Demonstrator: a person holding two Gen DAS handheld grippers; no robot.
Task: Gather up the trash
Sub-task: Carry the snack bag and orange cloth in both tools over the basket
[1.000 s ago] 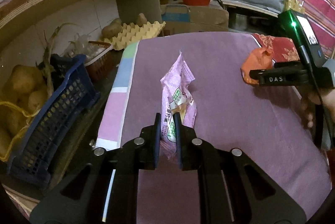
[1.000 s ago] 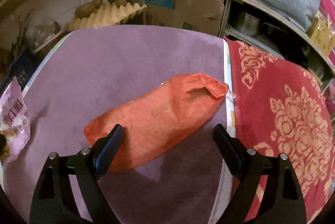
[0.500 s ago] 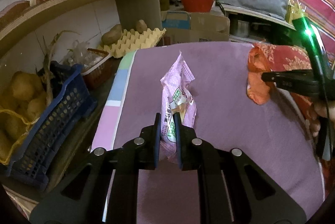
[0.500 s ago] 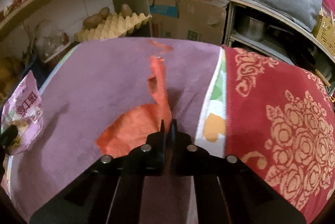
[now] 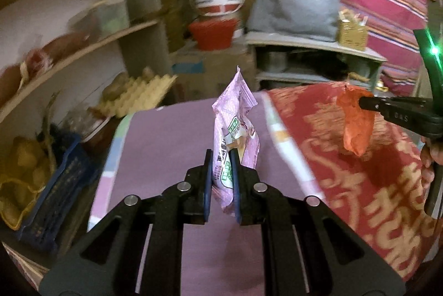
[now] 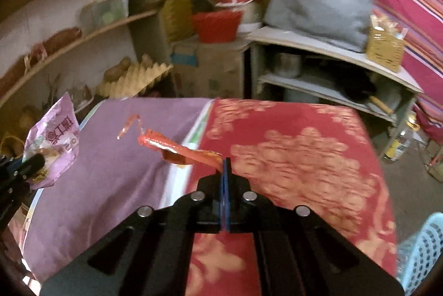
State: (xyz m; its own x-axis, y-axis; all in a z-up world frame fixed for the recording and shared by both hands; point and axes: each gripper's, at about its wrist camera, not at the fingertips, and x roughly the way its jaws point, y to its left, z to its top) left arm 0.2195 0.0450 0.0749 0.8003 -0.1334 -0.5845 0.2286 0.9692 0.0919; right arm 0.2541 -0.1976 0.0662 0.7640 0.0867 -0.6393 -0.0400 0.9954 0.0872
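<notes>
The left hand-held gripper [image 5: 222, 155] is nearly closed, its pads pinching a pink snack wrapper [image 5: 235, 127] that stands upright between them, lifted clear of the purple cloth [image 5: 171, 135]. The right hand-held gripper [image 6: 224, 160] is fully closed on the end of an orange plastic bag [image 6: 180, 150], which trails off leftward in the air; in the left wrist view the same bag [image 5: 355, 124] hangs limp from the fingertips above the red patterned cloth [image 6: 304, 157]. The two cloths meet along a pale seam running away from the cameras, and both surfaces under the held pieces lie bare. The far edge ends just before a cardboard box [image 6: 210, 66] and grey shelves [image 6: 318, 47]. Past the left edge sit an egg tray [image 5: 135, 96] and a dark blue crate [image 5: 55, 185]. A light blue basket [image 6: 423, 251] shows beyond the red cloth's near right corner.
</notes>
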